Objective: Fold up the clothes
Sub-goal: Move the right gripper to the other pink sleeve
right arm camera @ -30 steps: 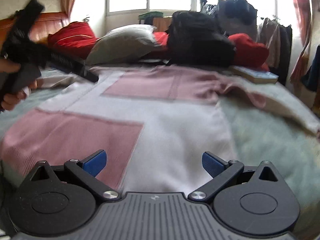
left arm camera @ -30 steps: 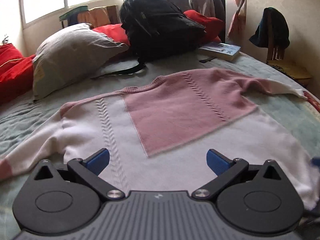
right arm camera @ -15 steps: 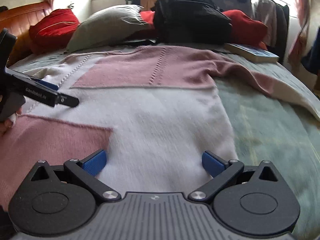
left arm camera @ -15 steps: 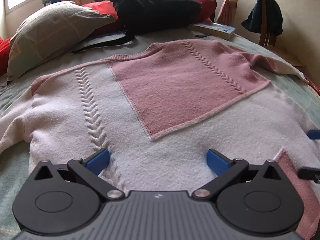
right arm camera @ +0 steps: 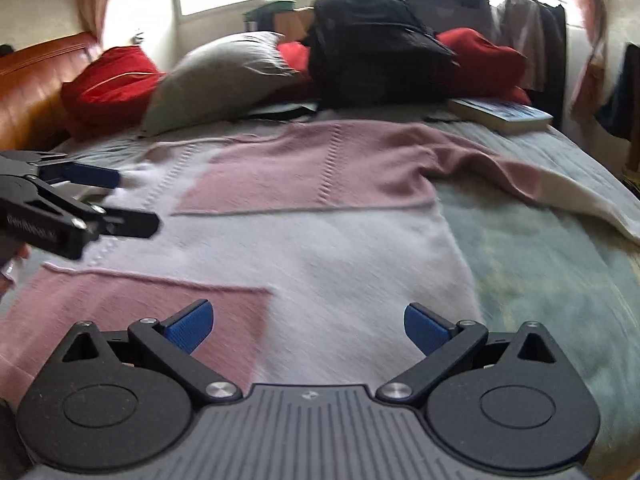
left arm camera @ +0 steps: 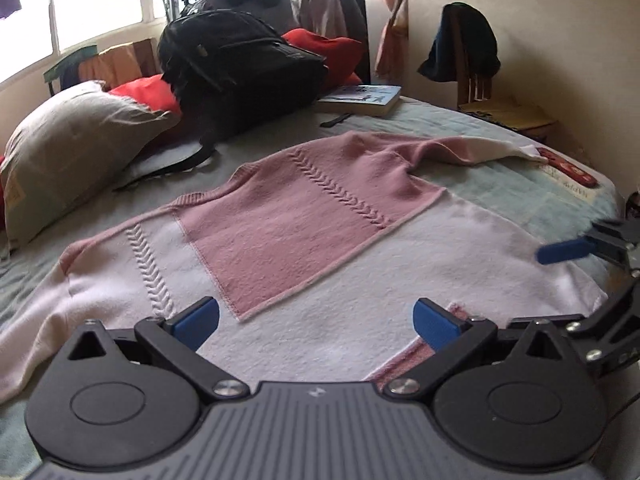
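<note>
Sweater (left arm camera: 304, 240) lies flat on the bed (left arm camera: 500, 184), directly ahead of both hand-held grippers. Left hand-held gripper (left arm camera: 316, 316) sits over the near hem; right hand-held gripper (right arm camera: 308, 324) is just to its right, over the same hem. One sleeve (left arm camera: 472, 152) runs off to the far right. Beyond the sweater: pillow (left arm camera: 76, 136) far left, backpack (left arm camera: 236, 64) behind centre, book (left arm camera: 360, 98) right of the backpack. Chair (left arm camera: 480, 80) stands off the bed, far right.
</note>
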A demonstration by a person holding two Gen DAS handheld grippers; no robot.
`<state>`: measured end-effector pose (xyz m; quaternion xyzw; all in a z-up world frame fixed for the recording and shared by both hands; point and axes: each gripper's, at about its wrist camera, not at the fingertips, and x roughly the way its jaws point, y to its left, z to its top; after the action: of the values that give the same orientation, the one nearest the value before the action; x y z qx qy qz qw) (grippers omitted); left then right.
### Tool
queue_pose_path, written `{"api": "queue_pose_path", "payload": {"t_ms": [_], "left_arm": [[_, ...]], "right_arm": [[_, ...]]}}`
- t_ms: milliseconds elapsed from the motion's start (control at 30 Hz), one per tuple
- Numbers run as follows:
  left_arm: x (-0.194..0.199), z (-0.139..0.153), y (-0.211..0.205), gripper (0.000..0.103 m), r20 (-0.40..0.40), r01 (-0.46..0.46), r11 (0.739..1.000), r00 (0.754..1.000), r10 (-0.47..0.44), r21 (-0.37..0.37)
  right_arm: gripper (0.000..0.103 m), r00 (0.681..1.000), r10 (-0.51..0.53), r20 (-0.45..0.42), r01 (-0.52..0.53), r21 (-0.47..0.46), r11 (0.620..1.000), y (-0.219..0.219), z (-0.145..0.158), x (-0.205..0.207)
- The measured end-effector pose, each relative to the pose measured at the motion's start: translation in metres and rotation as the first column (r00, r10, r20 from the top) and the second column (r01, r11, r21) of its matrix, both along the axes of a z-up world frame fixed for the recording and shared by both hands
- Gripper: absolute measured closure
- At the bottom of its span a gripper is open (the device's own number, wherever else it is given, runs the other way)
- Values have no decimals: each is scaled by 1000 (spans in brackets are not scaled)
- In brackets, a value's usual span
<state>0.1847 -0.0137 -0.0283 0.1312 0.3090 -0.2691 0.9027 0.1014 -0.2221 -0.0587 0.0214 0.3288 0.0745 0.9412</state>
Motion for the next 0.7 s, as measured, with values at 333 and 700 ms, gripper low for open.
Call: {"api": "queue_pose_path", "payload": {"t_ms": [333,700], "left_arm": [[4,-7,11,1,12,-16,999,1000,16,-39],[13,-17,21,1,6,-57,996,998,57,-67]], "right_arm": [[0,997,41,-69,-50,-137,989,31,-31,-5],[0,999,-26,-38,24,-70,997,-3,-3,-8]]}}
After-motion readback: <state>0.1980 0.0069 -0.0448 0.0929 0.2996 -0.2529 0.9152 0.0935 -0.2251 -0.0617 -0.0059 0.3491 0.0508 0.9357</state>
